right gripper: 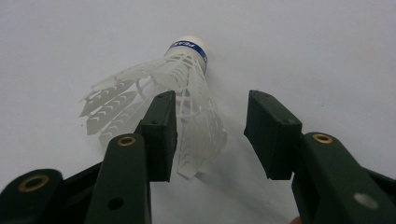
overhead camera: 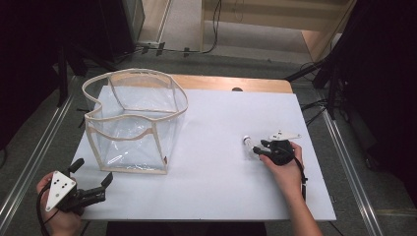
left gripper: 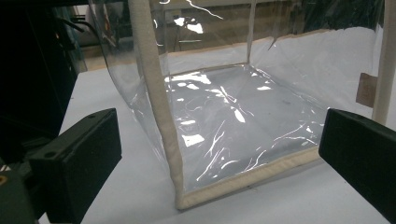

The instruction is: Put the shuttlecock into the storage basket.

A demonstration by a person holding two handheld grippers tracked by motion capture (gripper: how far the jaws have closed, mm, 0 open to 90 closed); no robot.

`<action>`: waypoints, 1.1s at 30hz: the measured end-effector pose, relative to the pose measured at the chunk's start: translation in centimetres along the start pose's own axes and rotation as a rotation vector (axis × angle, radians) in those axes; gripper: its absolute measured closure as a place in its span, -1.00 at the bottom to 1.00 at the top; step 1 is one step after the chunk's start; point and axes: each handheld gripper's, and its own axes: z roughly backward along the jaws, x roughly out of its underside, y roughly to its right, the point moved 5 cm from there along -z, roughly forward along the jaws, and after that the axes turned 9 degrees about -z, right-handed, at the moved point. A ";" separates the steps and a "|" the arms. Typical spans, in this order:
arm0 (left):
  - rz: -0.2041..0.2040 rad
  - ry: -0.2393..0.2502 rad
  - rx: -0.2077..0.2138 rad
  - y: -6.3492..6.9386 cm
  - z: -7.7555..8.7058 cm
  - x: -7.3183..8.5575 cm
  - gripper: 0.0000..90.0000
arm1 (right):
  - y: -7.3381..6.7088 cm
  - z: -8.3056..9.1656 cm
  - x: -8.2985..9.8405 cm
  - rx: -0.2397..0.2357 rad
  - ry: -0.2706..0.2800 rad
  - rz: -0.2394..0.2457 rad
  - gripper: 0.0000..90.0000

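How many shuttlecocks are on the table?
1. The shuttlecock lies on its side on the table's right part, between the right gripper's jaws. None shows inside the clear bag.

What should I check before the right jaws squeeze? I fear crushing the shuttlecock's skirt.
1. Shuttlecock lies between the right gripper jaws: ok.
2. Both pads touching: not ok; the one at left in the right gripper view meets the skirt, the other stands apart.
3. Grip sits on the firm cork: not ok; the jaws flank the thin skirt.
4. Clear bag stands upright, mouth open: ok.
5. Left gripper open, off the bag: ok.
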 end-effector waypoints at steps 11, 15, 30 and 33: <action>0.001 0.000 0.000 0.0 0.0 0.0 -1.00 | -0.1 -0.7 -0.2 0.002 0.028 -0.009 0.57; 0.002 0.000 0.000 0.0 0.0 0.0 -1.00 | 0.0 -0.6 -0.3 -0.026 0.040 -0.026 0.71; 0.006 0.000 0.001 0.0 0.0 0.0 -1.00 | -0.4 0.3 -0.9 -0.057 0.071 -0.014 0.92; 0.004 -0.001 0.000 0.0 0.0 0.0 -1.00 | -0.5 0.6 -1.0 -0.058 0.079 -0.003 0.92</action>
